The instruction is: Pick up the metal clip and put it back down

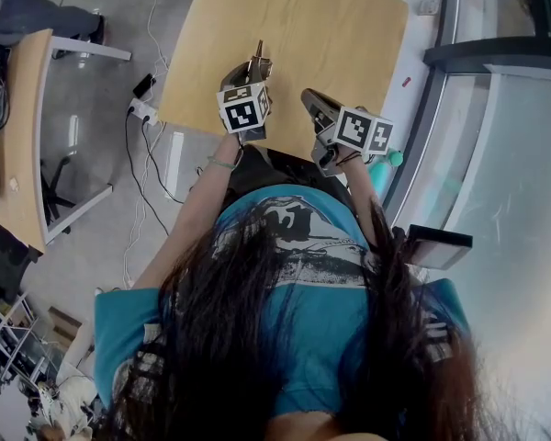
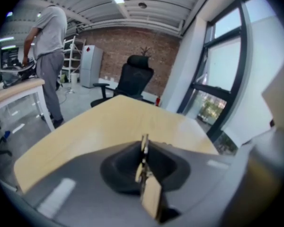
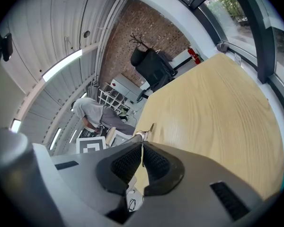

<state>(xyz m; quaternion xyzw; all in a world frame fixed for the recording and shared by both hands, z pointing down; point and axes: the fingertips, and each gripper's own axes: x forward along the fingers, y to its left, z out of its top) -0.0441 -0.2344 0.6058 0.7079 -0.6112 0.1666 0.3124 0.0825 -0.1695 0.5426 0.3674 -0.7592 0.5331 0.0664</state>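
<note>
**Clip Pinched in the Left Gripper Over the Pale Wood Table**

The left gripper is clamped on the metal clip. The clip is a thin, flat sliver standing on edge between the two rounded dark jaws. Its narrow tip pokes out past them toward the far side, and its broader, plate-like end sits closest to the camera. From the head view, the clip juts out over the near edge of the table, a smooth, light-grained wooden top with rounded corners. Whether the clip touches the wood or hangs clear of it cannot be told.

On the right, the right gripper carries nothing. Its ribbed black pads are pressed flat together with only a hairline seam between them, and it hangs at the table's near edge, just beside its partner.

Farther off, a black high-backed office chair stands behind the table against a rough red brick wall. A person in grey stands at a desk on the far left.
</note>
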